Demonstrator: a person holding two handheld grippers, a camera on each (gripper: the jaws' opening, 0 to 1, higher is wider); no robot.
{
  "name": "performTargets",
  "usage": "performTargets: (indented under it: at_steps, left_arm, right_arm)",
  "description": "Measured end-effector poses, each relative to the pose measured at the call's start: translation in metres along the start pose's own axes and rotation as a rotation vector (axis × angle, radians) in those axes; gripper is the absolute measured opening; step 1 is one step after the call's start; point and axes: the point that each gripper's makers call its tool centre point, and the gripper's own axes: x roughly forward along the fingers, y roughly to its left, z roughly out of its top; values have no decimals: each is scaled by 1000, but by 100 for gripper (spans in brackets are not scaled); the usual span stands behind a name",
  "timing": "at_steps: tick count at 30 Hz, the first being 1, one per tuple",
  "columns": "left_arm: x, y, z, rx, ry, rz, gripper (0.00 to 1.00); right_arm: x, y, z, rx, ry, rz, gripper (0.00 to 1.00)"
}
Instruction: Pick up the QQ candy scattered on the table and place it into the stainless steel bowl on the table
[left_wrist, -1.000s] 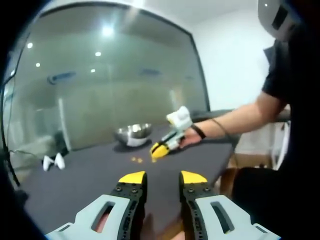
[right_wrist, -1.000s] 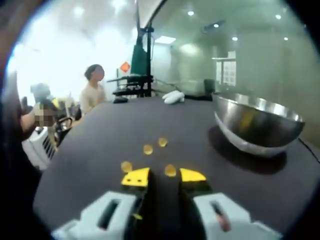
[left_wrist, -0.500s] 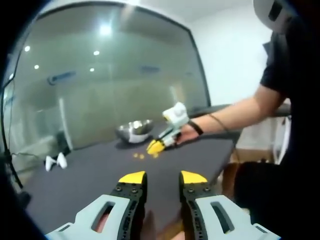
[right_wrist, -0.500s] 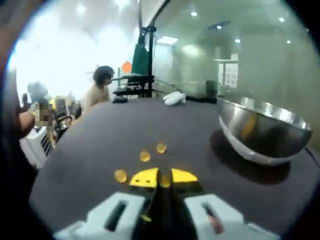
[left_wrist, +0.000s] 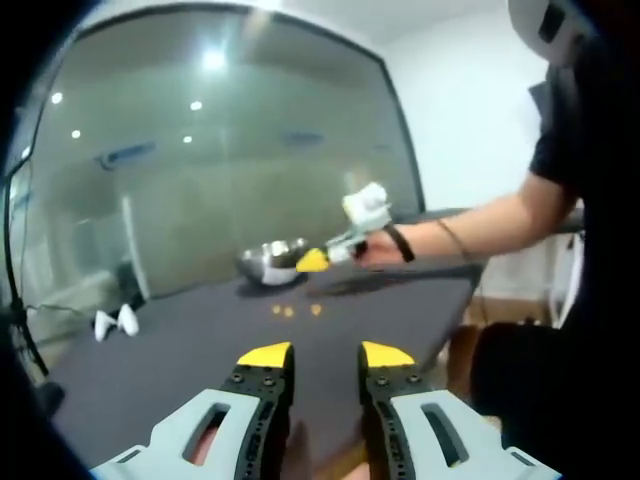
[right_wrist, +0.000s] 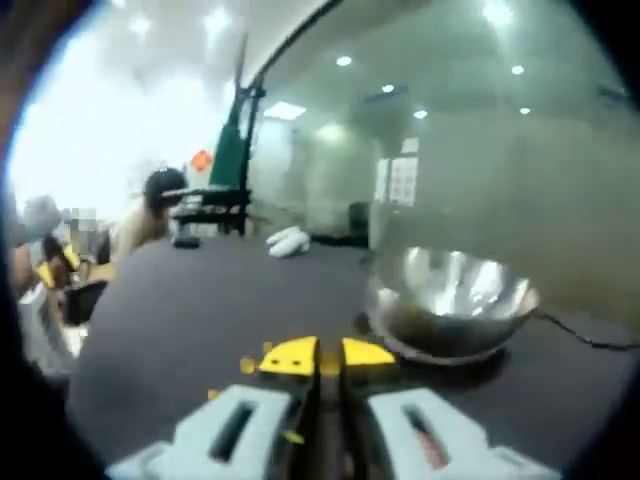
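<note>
Wide dark table (left_wrist: 180, 340), plenty of bare surface between the near edge and the stainless steel bowl (right_wrist: 452, 305) by the glass wall. No writing is readable anywhere. The person's outstretched arm (left_wrist: 480, 232) holds the right gripper (left_wrist: 313, 261) above the tabletop, just beside the bowl, jaws pinched on a yellow QQ candy (right_wrist: 329, 365). The left gripper (left_wrist: 325, 357) hovers low over the near edge, jaws apart, nothing between them. Three loose candies (left_wrist: 293, 310) lie on the table before the bowl.
</note>
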Motion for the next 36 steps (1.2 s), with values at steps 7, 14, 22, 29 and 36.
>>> performTargets:
  at_steps: [7,14,22,29,36]
  left_arm:
    - [4,-2,3,9,-5,-10,27]
    - [4,1,15,25,-48,8,27]
    - [5,-1,12,23,-39,7,27]
    - [0,0,15,28,-46,26,27]
    - [-4,4,9,12,-37,45,27]
  right_arm:
    - [-22,-24,28,-3,-97,-106,9]
    - [-33,-55,26,-10,-93,-179,9]
    - [-9,-93,58,-23,-117,-288,9]
    - [40,-112,84,-73,-88,-290,9]
    - [58,-121,83,-36,-64,-294,9]
